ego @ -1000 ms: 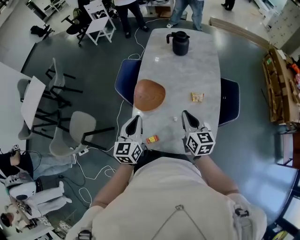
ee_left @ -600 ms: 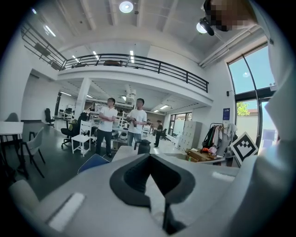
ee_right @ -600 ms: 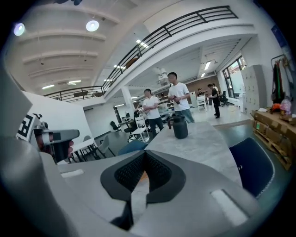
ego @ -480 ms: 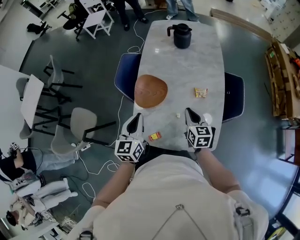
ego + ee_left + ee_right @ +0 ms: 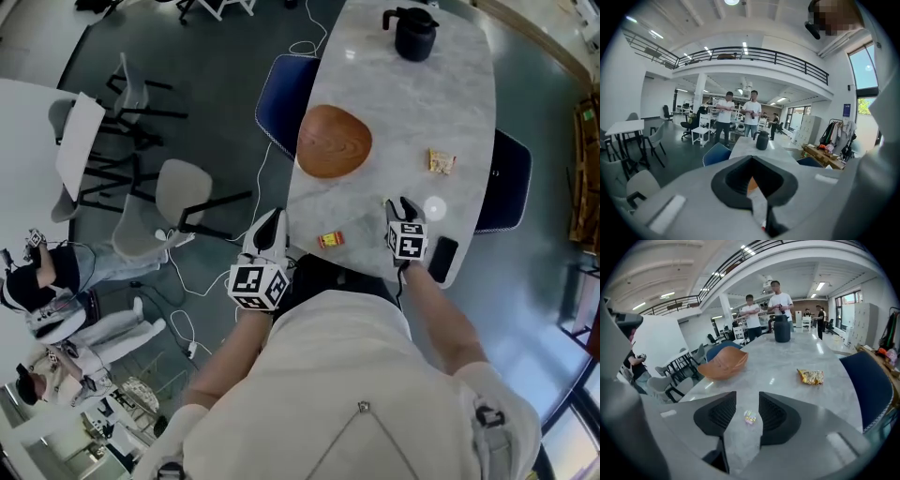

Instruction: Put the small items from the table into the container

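Right gripper view: candy (image 5: pixel 749 417) between opening right tongs (image 5: pixel 747 402), untouched.

Cream short-sleeved shirt (image 5: pixel 347 375) worn; grey left gripper (image 5: pixel 273 216) and right gripper (image 5: pixel 401 202) bear black ribbed pads (image 5: pixel 723 414) and marker cubes (image 5: pixel 257 284).

No legible text, number or brand was found in any view. The cubes on the left gripper (image 5: pixel 271 223) and right gripper (image 5: pixel 401 206) bore only black-and-white square patterns. Print on the red-and-yellow packet (image 5: pixel 330 240), the gold packet (image 5: pixel 442 161) and a blue wall sign (image 5: pixel 847 110) was too small to read.
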